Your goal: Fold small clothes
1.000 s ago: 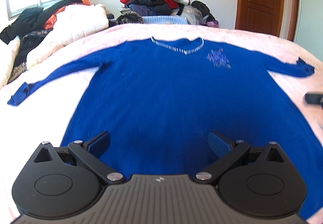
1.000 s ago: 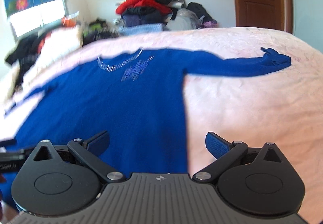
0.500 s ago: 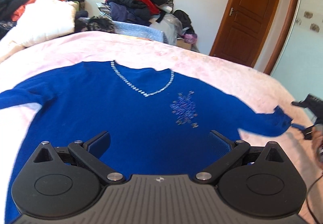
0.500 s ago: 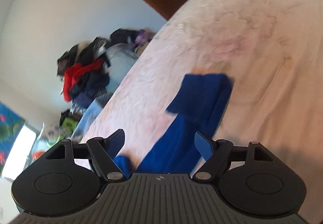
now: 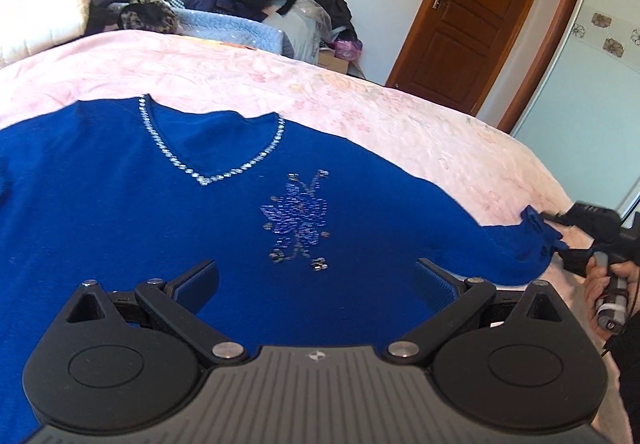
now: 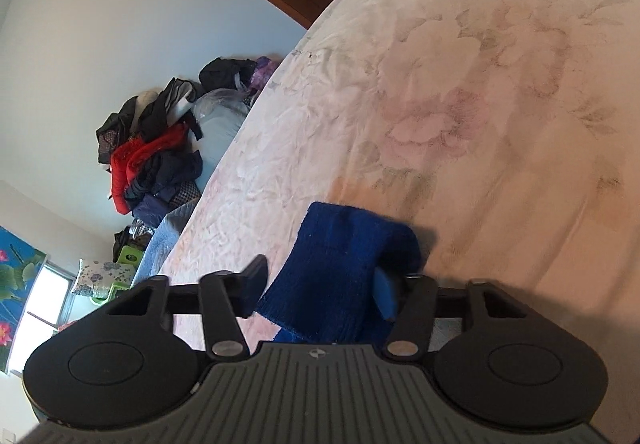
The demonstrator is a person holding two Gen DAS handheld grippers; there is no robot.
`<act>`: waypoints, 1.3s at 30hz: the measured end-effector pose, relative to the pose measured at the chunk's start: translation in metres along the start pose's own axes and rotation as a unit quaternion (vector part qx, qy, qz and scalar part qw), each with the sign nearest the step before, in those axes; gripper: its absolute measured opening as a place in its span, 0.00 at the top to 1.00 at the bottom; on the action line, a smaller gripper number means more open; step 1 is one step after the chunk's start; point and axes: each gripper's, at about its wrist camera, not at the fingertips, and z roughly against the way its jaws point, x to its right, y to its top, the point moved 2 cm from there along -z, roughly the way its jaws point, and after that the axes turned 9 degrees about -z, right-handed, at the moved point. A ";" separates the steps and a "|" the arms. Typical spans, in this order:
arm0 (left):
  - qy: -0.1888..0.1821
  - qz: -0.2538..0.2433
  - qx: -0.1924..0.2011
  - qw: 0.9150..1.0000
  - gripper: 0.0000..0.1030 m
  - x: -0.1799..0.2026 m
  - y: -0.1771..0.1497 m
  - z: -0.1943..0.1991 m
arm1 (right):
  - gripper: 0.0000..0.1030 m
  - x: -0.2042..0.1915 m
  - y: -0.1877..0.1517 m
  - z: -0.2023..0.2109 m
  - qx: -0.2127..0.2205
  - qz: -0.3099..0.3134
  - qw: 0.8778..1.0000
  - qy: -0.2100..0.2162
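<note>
Currently the blue sweater [image 5: 160, 212] lies flat, front up, on the pink bedspread [image 5: 360, 104]. Right gripper [image 6: 320, 284], jaws just narrowed, pinches the sleeve cuff [image 6: 344, 256] at three o'clock, evidently to fold inward. Left gripper [image 5: 316, 276] hovers wide, empty.

The sweater [image 5: 120, 212] is blue knitted cloth, matt, with fine ribs at the cuff [image 6: 352, 244]. Shiny beads line its neck, and a glittering flower [image 5: 298, 218] is sewn on the chest. The bedspread [image 5: 360, 100] is pale pink cloth, soft and a little wrinkled. The left gripper [image 5: 316, 278] is matt black plastic with bright metal pins; its pads [image 5: 432, 280] look like rough blue rubber. The door [image 5: 468, 16] is brown wood, slightly glossy.
</note>
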 end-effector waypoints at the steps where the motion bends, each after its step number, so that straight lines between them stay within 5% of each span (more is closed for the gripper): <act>1: -0.010 0.007 0.001 1.000 0.00 0.002 0.002 -0.003 | 0.82 0.001 0.000 -0.002 -0.008 -0.001 1.000 0.000; 5: -0.094 0.097 0.030 0.990 0.00 0.000 0.013 -0.007 | 0.89 0.005 -0.006 0.011 -0.001 -0.023 0.998 0.053; 10: -0.238 0.282 0.033 0.929 0.00 0.001 0.018 -0.034 | 0.89 -0.026 -0.046 0.026 -0.048 -0.028 0.985 0.163; 17: -0.325 0.387 -0.005 0.863 0.02 0.027 0.018 -0.088 | 0.89 -0.076 -0.117 0.011 -0.157 -0.057 0.954 0.250; 20: -0.336 0.430 -0.023 0.838 0.28 0.026 0.013 -0.104 | 0.89 -0.089 -0.137 0.007 -0.179 -0.073 0.943 0.270; 22: -0.328 0.436 -0.037 0.837 0.45 0.023 0.011 -0.110 | 0.89 -0.093 -0.147 0.005 -0.190 -0.078 0.940 0.273; 26: -0.309 0.467 -0.043 0.827 0.52 0.010 -0.001 -0.118 | 0.89 -0.092 -0.160 0.001 -0.208 -0.088 0.937 0.268; 30: -0.309 0.469 -0.052 0.825 0.78 0.008 -0.004 -0.120 | 0.89 -0.087 -0.171 0.000 -0.218 -0.093 0.937 0.258; 37: -0.297 0.444 -0.088 0.841 0.79 0.010 0.000 -0.124 | 0.83 -0.086 -0.175 0.002 -0.230 -0.096 0.941 0.228; 39: -0.284 0.436 -0.081 0.850 0.89 0.008 0.001 -0.122 | 0.82 -0.083 -0.175 0.006 -0.239 -0.099 0.941 0.220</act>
